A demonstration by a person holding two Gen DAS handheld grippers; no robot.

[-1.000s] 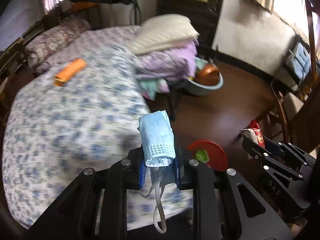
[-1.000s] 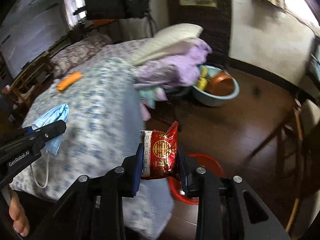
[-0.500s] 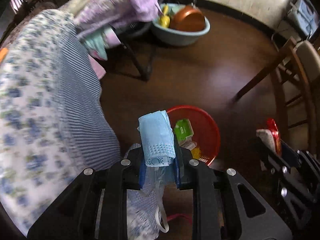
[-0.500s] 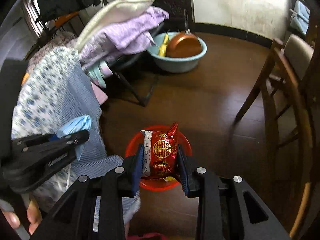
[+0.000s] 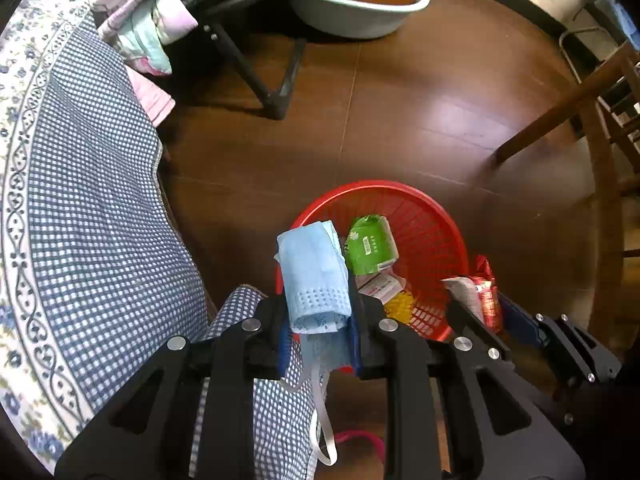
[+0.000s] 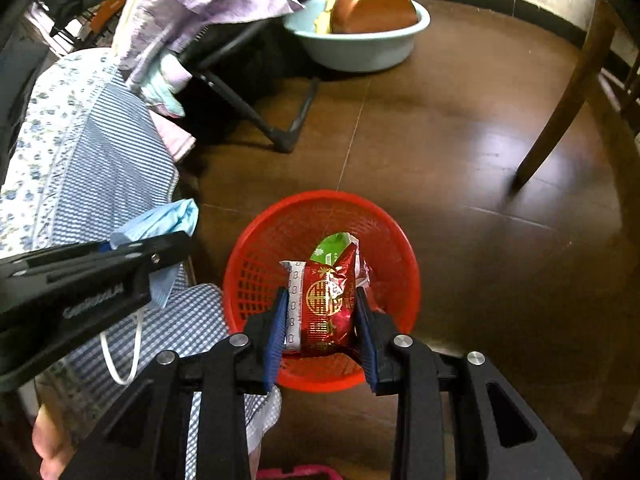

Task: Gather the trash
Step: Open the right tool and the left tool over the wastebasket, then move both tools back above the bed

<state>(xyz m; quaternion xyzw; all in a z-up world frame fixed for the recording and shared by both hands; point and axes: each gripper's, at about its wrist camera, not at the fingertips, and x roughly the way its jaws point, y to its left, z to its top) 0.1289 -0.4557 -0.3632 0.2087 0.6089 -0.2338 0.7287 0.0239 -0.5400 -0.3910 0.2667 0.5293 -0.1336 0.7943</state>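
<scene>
My left gripper (image 5: 318, 320) is shut on a folded blue face mask (image 5: 312, 272) whose white ear loops hang below; it sits above the near left rim of a red mesh basket (image 5: 424, 216) on the floor. My right gripper (image 6: 322, 320) is shut on a red snack packet (image 6: 326, 304) and holds it over the red basket (image 6: 280, 232). The basket holds a green packet (image 5: 370, 246) and small wrappers. The right gripper with the packet (image 5: 484, 292) shows in the left wrist view; the left gripper and mask (image 6: 168, 220) show in the right wrist view.
A bed with a blue checked and floral cover (image 5: 80, 200) lies on the left, close to the basket. A folding stand's black legs (image 5: 272, 100) and a pale blue basin (image 5: 352, 12) with a brown bowl stand beyond. Wooden chair legs (image 6: 560, 100) are at right.
Both grippers swung from facing the bed down toward the floor and closed in on the red basket. Each kept its hold: mask in the left, red packet in the right.
</scene>
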